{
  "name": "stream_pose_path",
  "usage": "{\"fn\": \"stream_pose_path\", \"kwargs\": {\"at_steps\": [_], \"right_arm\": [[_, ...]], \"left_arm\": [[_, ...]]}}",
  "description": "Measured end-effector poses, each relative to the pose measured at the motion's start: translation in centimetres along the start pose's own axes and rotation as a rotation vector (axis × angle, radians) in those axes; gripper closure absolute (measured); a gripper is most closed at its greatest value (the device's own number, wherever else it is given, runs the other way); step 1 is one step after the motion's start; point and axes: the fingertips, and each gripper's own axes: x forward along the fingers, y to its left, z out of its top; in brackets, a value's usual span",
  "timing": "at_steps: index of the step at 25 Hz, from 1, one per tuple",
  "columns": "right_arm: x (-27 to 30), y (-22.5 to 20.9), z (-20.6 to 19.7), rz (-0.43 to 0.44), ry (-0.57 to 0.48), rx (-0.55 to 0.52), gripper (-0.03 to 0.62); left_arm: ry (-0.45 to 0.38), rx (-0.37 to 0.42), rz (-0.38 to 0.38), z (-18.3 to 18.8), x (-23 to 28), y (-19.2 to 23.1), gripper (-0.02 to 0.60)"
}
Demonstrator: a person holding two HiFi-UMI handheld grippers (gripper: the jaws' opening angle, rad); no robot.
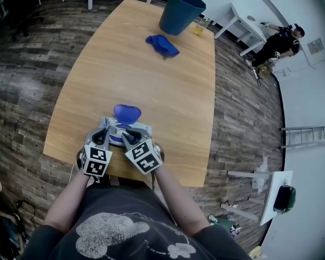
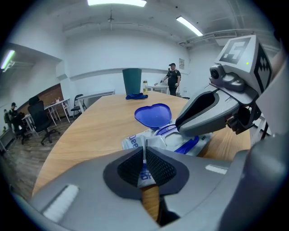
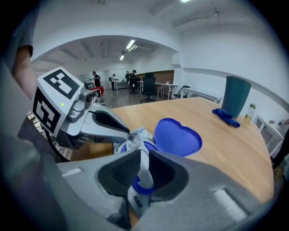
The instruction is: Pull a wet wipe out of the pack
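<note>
Left claw [image 1: 103,136]: at the 6 o'clock end of the table [image 1: 152,86], pointing forward and down. In the left gripper view its jaws are together on a thin white edge of the pack [image 1: 143,127], and the printed wrapper film is pinched flat between the two dark ribbed pads. This claw has the pack's left side, at roughly 9 o'clock of the pack.

Pack: lies flat on the table close to the near edge, between the two claws and partly under them. Its blue heart-shaped lid [image 1: 127,112] is open and folded back on the pack's 12 o'clock side. The blue rim of the opening shows just behind the claw tips.

Right claw [image 1: 131,136]: just beside the left claw, at about 3 o'clock of it, also tilted down onto the pack. In the right gripper view a fold of white printed wrapper runs down between its jaws and fills the narrow gap, with the pads closed against it on both sides.

Far end of the table, 12 to 1 o'clock of the pack and well apart from it: a crumpled blue cloth [image 1: 162,44], then a dark teal bin [image 1: 179,15] standing upright at the far edge, with a small yellowish bottle [image 1: 198,29] beside it at 3 o'clock.

Beyond the table at 2 o'clock, a person [image 1: 278,43] in dark clothes stands on the floor.
</note>
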Motion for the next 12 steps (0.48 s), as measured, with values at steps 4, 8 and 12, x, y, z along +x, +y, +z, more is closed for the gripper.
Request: {"fn": "stream_pose_path", "kwargs": {"at_steps": [4, 8, 12], "right_arm": [[1.1, 0.2, -0.9, 0.033, 0.072, -0.029, 0.530], [1.6, 0.7, -1.4, 0.051, 0.116, -0.068, 0.508], [2.2, 0.8, -1.6, 0.036, 0.165, -0.112, 0.509]], "left_arm": [[-0.007, -0.019, -0.021, 0.0, 0.1, -0.1, 0.541], [-0.010, -0.022, -0.040, -0.2, 0.1, -0.1, 0.541], [-0.016, -0.031, -0.053, -0.2, 0.2, 0.0, 0.542]]}}
